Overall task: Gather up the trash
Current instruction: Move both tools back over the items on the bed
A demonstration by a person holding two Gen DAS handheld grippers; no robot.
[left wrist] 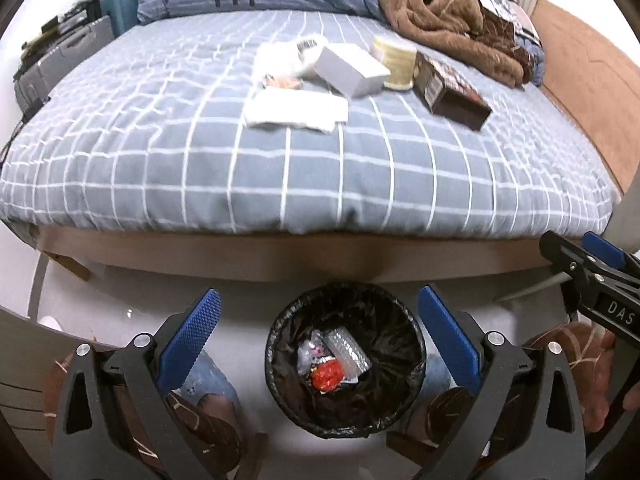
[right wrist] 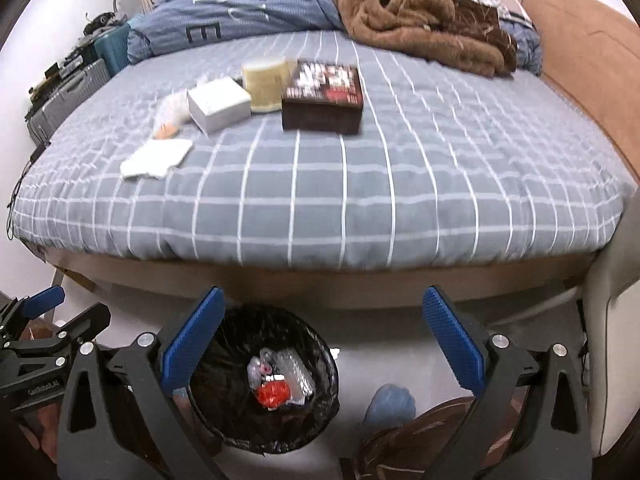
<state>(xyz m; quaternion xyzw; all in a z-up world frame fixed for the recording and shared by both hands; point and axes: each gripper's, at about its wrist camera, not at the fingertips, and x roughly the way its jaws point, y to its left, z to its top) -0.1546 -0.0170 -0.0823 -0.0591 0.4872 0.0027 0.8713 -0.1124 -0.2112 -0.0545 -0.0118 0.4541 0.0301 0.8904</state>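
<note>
A black-lined trash bin (left wrist: 344,360) (right wrist: 264,380) stands on the white floor at the foot of the bed, holding a red wrapper (left wrist: 326,374) (right wrist: 273,395) and clear plastic. My left gripper (left wrist: 320,340) hangs open above it, nothing between its blue pads. My right gripper (right wrist: 320,336) is open and empty too, just right of the bin. On the bed lie a white tissue (left wrist: 294,112) (right wrist: 158,158), a white box (left wrist: 350,70) (right wrist: 219,109), a cream cup (left wrist: 394,62) (right wrist: 265,84), a dark box (left wrist: 450,90) (right wrist: 323,96) and a small orange wrapper (left wrist: 282,82) (right wrist: 167,131).
The grey checked bed (left wrist: 280,168) (right wrist: 360,184) fills the view ahead, with a brown blanket (left wrist: 440,12) (right wrist: 420,16) and blue duvet at its far end. Suitcases (left wrist: 60,56) stand at the left. A person's knees and slippers (left wrist: 208,420) flank the bin.
</note>
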